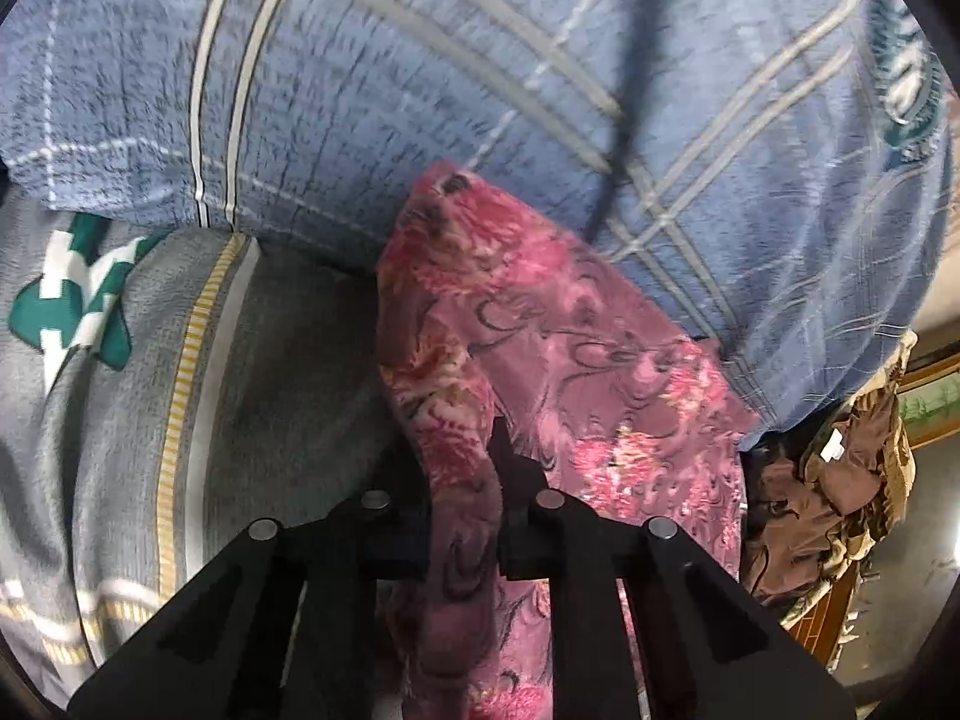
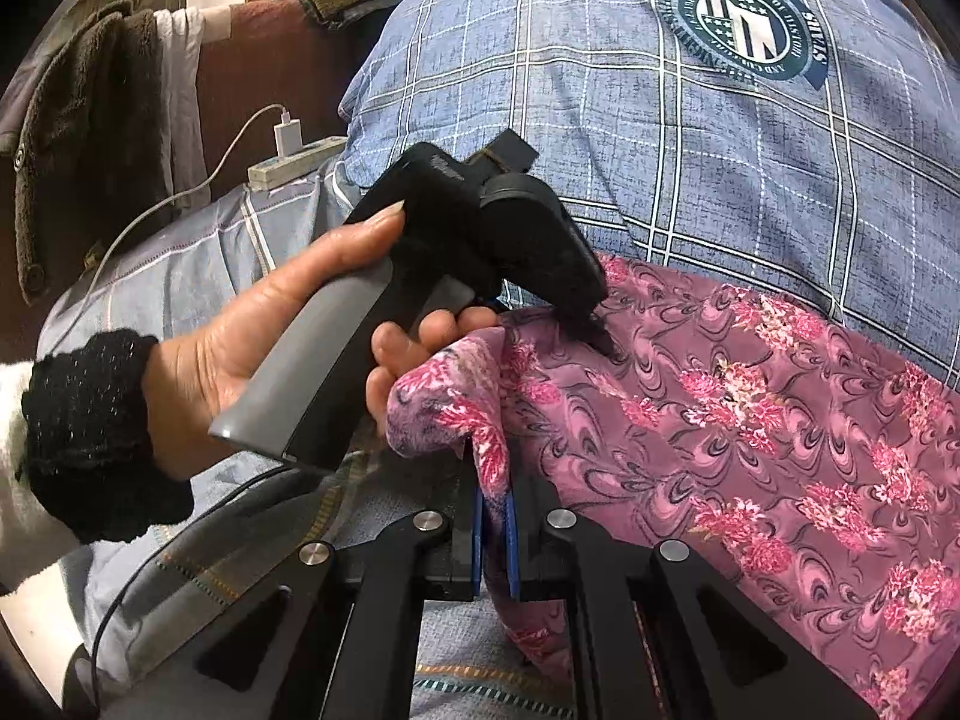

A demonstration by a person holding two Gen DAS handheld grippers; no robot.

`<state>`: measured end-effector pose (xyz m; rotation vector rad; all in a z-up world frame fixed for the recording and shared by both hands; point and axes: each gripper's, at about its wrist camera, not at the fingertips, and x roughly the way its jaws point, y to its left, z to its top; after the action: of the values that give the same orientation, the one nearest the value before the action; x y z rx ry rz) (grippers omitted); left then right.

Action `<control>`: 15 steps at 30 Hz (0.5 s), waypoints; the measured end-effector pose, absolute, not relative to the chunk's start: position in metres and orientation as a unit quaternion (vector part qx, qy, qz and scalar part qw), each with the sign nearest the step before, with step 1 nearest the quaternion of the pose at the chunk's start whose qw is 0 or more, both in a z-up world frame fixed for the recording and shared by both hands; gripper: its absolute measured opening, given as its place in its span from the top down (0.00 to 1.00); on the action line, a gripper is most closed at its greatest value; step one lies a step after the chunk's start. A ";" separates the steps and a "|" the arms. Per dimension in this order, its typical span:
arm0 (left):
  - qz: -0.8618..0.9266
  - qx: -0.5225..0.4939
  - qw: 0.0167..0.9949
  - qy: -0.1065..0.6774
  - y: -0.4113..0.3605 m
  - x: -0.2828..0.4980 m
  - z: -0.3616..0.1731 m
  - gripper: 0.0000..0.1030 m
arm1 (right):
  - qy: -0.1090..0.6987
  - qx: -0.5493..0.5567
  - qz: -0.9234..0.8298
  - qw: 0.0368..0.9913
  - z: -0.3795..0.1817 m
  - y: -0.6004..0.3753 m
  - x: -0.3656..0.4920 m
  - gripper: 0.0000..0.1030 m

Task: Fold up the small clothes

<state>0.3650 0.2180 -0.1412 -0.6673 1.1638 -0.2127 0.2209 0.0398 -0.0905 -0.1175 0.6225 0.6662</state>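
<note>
Badge [image 2: 747, 30] on blue quilt [image 2: 600, 138] reads "SINCE".

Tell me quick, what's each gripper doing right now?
Left gripper: shut on the pink floral cloth.
Right gripper: shut on the same cloth.

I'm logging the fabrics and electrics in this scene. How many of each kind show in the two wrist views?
Pink floral garment: 1
Blue plaid quilt: 1
Grey striped bedsheet: 1
Brown clothes pile: 1
Olive fleece jacket: 1
White power strip: 1
White charger plug: 1
Total: 7
</note>
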 end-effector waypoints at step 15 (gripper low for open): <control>-0.115 -0.279 0.823 0.481 0.149 0.343 -0.043 0.89 | 0.262 0.029 0.303 0.916 -0.057 -0.039 0.182 0.95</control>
<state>0.3427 0.1487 -0.0435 -0.5936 1.0223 -0.2447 0.1821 -0.0395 -0.0570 0.0600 0.5401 0.6239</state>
